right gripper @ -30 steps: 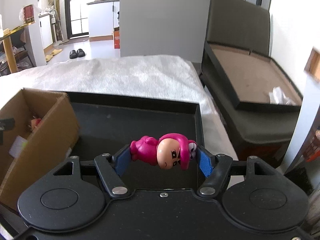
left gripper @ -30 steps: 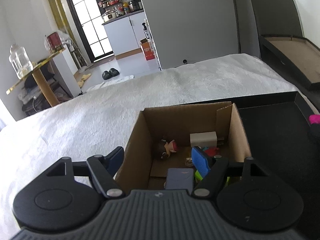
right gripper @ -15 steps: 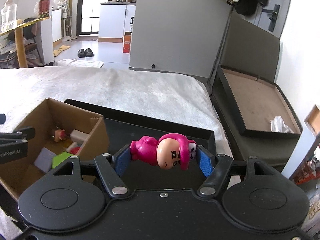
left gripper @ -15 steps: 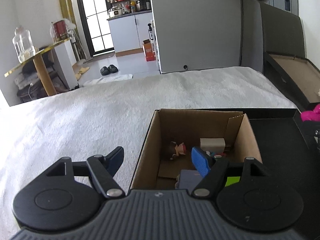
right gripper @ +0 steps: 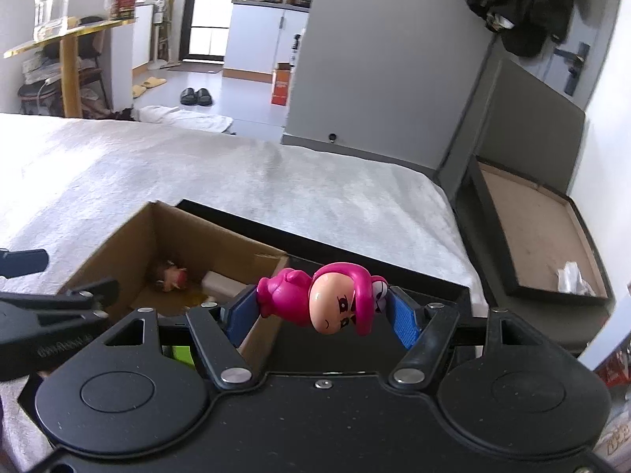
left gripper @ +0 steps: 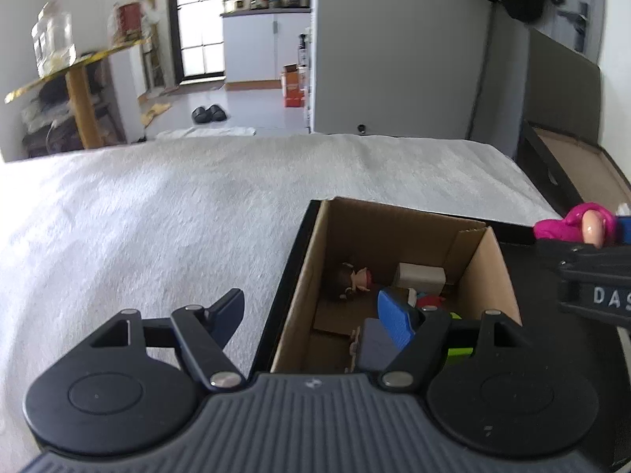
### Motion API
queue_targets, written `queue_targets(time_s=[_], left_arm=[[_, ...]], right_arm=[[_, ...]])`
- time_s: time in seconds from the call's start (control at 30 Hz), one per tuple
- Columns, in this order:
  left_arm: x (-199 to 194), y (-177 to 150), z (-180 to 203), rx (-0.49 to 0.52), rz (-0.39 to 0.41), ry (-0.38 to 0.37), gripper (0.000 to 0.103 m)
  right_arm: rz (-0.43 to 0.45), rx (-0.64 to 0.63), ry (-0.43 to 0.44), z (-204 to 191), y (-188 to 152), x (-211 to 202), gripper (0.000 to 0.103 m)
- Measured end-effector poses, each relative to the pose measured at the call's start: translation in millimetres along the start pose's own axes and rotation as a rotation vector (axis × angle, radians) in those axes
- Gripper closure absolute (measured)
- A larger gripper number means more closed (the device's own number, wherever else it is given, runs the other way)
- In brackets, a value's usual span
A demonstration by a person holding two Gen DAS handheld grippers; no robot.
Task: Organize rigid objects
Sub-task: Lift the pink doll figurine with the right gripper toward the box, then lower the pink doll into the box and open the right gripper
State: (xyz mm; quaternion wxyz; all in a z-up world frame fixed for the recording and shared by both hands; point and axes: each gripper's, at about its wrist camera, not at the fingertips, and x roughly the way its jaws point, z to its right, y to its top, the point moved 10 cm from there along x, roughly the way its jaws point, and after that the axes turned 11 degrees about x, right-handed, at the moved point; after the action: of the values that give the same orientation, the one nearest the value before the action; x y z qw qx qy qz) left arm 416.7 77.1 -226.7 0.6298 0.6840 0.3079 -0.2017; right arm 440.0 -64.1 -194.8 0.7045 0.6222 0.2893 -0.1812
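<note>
My right gripper (right gripper: pixel 321 309) is shut on a pink toy figure (right gripper: pixel 327 299), held sideways above the right wall of an open cardboard box (right gripper: pixel 130 244). The figure also shows at the right edge of the left wrist view (left gripper: pixel 575 226). The cardboard box (left gripper: pixel 307 268) holds a small doll (left gripper: pixel 355 280), a beige block (left gripper: pixel 420 276), a grey-blue card (left gripper: pixel 374 343) and red and green pieces. My left gripper (left gripper: pixel 311 311) is open and empty, straddling the box's left wall.
The box sits in a black tray (right gripper: pixel 414 276) on a bed with a white cover (left gripper: pixel 157 216). An open black storage case (right gripper: pixel 536 236) lies right of the bed. A small table with a glass jar (left gripper: pixel 55 43) stands far left.
My right gripper has carried the pink figure left, from over the black tray to over the box's right wall. My left gripper has shifted left, so the box sits further right in its view.
</note>
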Motion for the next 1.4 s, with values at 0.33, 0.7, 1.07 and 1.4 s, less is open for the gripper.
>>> queue_targets(time_s=[0.33, 0.7, 1.07, 1.4], left_arm=[[2.0, -17.0, -21.9, -0.125, -0.019, -0.043, 0.033], [2.2, -25.7, -25.4, -0.185, -0.018, -0.126, 0.092], [2.4, -26.5, -28.0, -0.217, -0.02, -0.151, 0.091], [4.4, -26.6, -30.9, -0.231, -0.02, -0.153, 0.091]], right_arm=[[-0.005, -0.035, 0.045, -45.3, 7.9, 0.4, 0.035], [-0.045, -0.048, 0.085, -77.0, 4.3, 6.7, 0.035], [-0.089, -0.04, 0.13, -98.9, -0.5, 21.7, 0.034], [-0.092, -0.057, 0.138, -104.3, -6.3, 23.3, 0.03]])
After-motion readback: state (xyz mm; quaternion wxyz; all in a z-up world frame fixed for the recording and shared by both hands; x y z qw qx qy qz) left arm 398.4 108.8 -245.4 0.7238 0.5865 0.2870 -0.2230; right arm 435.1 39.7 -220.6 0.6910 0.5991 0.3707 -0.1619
